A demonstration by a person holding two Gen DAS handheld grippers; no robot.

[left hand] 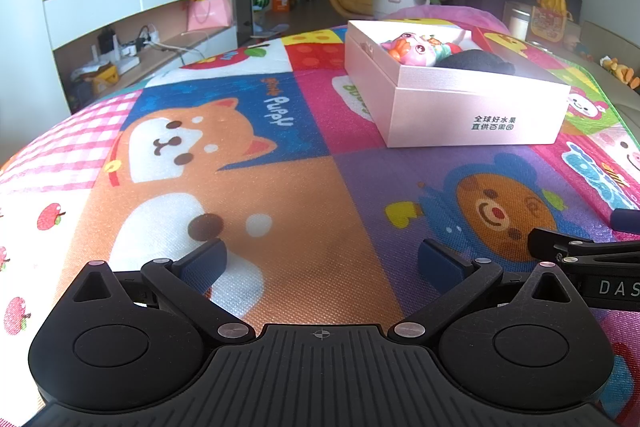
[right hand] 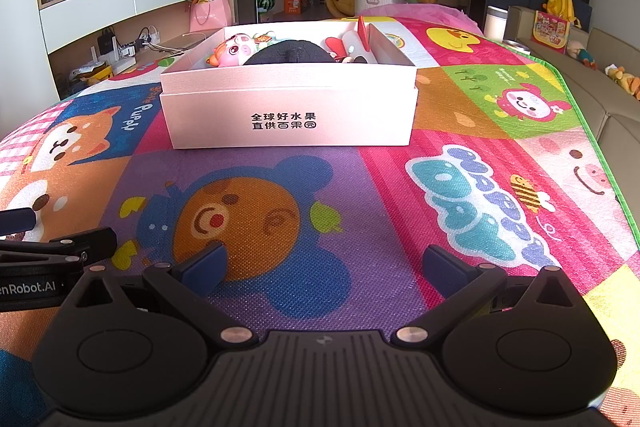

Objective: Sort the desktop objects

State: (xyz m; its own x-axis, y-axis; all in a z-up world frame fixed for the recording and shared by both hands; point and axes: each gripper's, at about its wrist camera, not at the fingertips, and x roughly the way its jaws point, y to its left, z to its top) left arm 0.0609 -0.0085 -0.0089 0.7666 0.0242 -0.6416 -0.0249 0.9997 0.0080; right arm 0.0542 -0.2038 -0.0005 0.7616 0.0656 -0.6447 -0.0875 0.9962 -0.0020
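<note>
Box (right hand: 288, 107) at 12 o'clock of right gripper (right hand: 324, 267), long side facing, nearer than left gripper (left hand: 320, 261), which sees it at 1 o'clock. Both spread wide, empty.

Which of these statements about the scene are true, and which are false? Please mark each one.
1. Both grippers are open and hold nothing. True: left gripper, right gripper.
2. The pink box has its lid on. False: it is open, with things inside.
3. A pink toy lies in the box. True.
4. The box stands on a bare wooden table. False: on a colourful cartoon mat.
5. A dark round object lies in the box. True.
</note>
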